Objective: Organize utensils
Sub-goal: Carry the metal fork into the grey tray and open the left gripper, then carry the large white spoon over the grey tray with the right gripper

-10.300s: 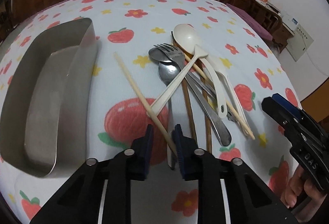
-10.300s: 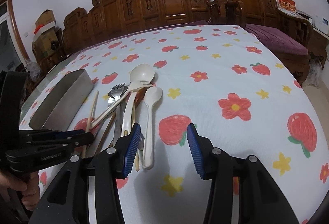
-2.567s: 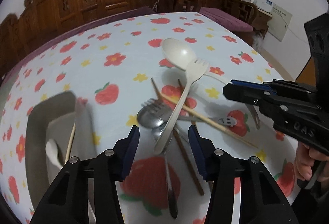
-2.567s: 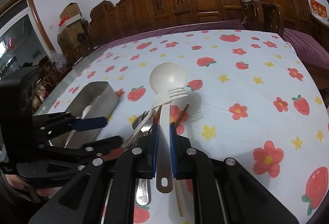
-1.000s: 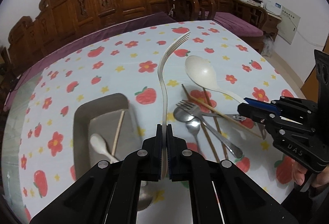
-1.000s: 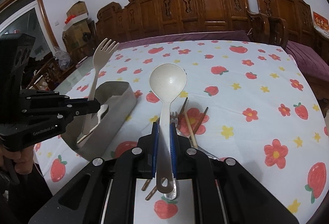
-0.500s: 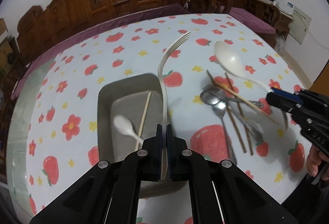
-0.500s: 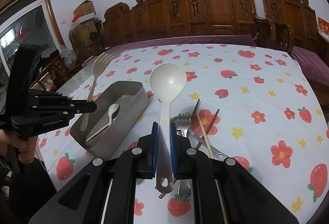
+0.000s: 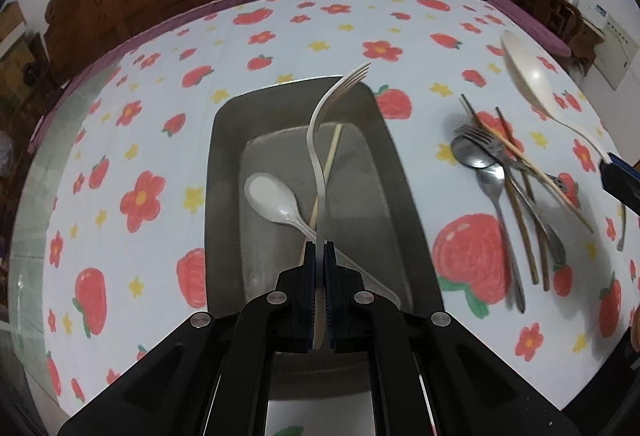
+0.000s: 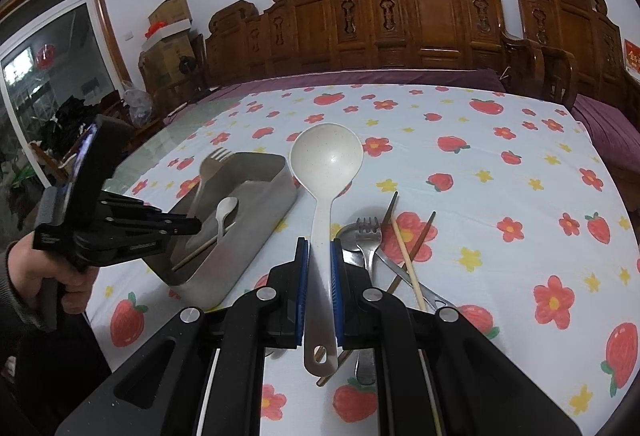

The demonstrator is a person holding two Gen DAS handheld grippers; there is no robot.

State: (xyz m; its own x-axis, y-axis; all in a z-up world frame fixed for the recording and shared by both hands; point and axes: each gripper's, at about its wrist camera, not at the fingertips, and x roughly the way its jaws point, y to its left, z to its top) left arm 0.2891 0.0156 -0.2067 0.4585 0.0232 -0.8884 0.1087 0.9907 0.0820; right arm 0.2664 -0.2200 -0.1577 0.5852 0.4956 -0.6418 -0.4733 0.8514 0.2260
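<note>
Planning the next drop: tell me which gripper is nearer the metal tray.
Left. The left gripper hangs over the metal tray holding a fork; the right gripper stays beside it, over the table.

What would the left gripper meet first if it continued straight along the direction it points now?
Probably the small white spoon lying in the metal tray, as the left gripper, shut on the white fork, points down into it; depth is unclear.

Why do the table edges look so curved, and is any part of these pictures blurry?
Both views use fisheye lenses, so the tablecloth bulges and dark corners frame each picture. Left wrist view: the loose cutlery at right is smeared by motion blur, while the held fork stays sharp. Right wrist view: crisp, with soft shadows under the ladle.
</note>
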